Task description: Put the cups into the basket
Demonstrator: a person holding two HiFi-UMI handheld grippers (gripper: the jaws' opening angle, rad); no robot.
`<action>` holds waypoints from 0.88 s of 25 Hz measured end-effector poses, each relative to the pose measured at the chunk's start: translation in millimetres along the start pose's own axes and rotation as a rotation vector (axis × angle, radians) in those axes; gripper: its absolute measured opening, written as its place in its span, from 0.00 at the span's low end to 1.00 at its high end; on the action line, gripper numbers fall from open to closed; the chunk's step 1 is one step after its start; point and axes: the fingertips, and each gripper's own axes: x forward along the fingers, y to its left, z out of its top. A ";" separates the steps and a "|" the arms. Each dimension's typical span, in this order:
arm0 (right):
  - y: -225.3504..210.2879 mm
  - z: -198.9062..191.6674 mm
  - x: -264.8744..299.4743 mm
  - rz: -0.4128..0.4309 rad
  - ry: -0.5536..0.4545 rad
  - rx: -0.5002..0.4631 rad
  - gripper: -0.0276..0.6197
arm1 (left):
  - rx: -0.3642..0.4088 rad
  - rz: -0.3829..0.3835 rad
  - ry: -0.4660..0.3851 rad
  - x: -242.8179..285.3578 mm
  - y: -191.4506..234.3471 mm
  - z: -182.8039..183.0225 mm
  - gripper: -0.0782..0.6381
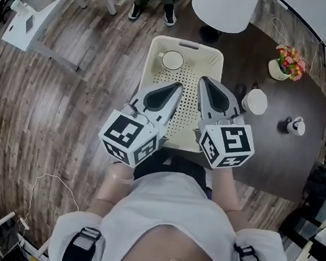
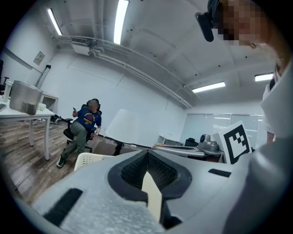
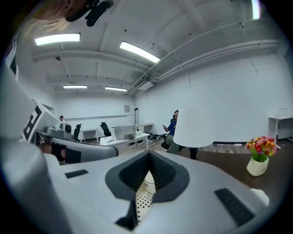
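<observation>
Right gripper [image 1: 203, 80]: clenched, jaws pressed together with nothing between them; it hangs over the right half of the basket, carrying nothing.
Left gripper [image 1: 178, 87]: also closed on itself and empty, tips meeting; it is held just beside the right one above the basket's middle, probably a resting pose between carries.
Basket [image 1: 154, 46]: cream and perforated, on the near-left part of the dark table [image 1: 286, 166], right below both grippers, so any drop is short.
Cup in basket [image 1: 172, 60]: upright in the far left corner, leaving most of the floor free for more.
White cup [image 1: 255, 101]: on the table just right of the basket, not yet in; it is nearest the right gripper, whose jaws must part first.
Small cup [image 1: 295, 126]: farther right, well apart from the basket.
Flower pot [image 1: 286, 62]: at the far right, away from the reach.
</observation>
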 end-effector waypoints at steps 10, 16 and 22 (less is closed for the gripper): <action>-85.1 -3.6 -92.5 -0.187 -0.023 0.004 0.06 | 0.035 -0.129 0.010 62.5 -99.4 -13.3 0.13; -134.3 -18.9 -147.4 -0.285 -0.010 0.017 0.06 | 0.050 -0.185 0.025 96.8 -156.3 -28.7 0.12; -172.9 -33.4 -200.1 -0.332 -0.018 0.046 0.06 | 0.070 -0.193 0.027 120.3 -200.6 -43.9 0.13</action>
